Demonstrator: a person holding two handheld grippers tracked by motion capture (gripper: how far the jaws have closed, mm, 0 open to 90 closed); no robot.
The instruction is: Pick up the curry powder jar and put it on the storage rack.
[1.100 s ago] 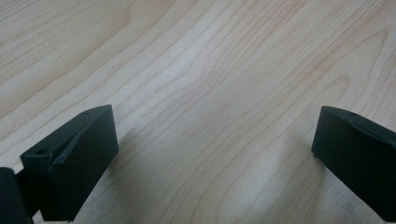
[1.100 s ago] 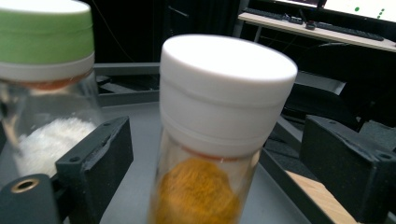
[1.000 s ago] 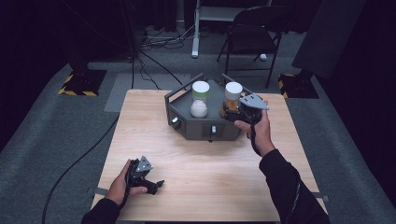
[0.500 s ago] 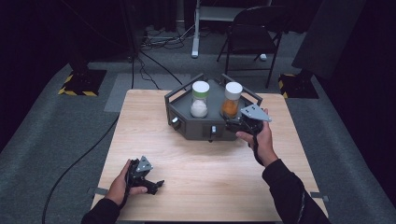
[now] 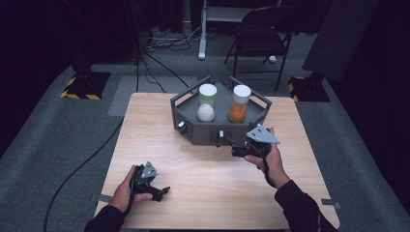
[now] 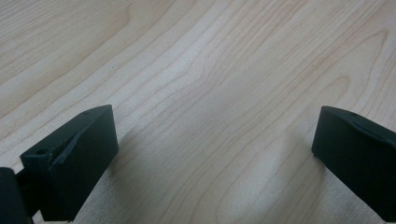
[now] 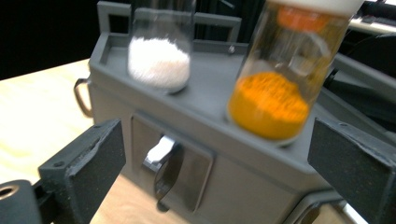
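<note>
A grey six-sided box (image 5: pixel 203 131) stands at the far middle of the wooden table (image 5: pixel 208 193). On its top stand two white-lidded jars, one with white powder (image 5: pixel 207 104) and one with orange powder (image 5: pixel 239 105). My right gripper (image 5: pixel 231 145) is low at the box's front face, below the orange jar. In the right gripper view its jaws (image 7: pixel 215 177) are open and have just been opening. Nothing is between the pads, and beyond them are a metal drawer handle (image 7: pixel 161 161), the orange jar (image 7: pixel 273 95) and the white jar (image 7: pixel 159 60). My left gripper (image 5: pixel 161 192) rests open on the table (image 6: pixel 210 70).
A round knob (image 5: pixel 181 126) sits on the box's left front face. Raised rails edge the box top (image 5: pixel 186 94). Behind the table are a folding chair (image 5: pixel 263 29) and cables on the grey floor (image 5: pixel 159 43). Bare wood lies between the two hands.
My right gripper has drawn back from the orange jar toward the person and sunk to the box's front face. The jar stays on the box. The left hand has not moved.
</note>
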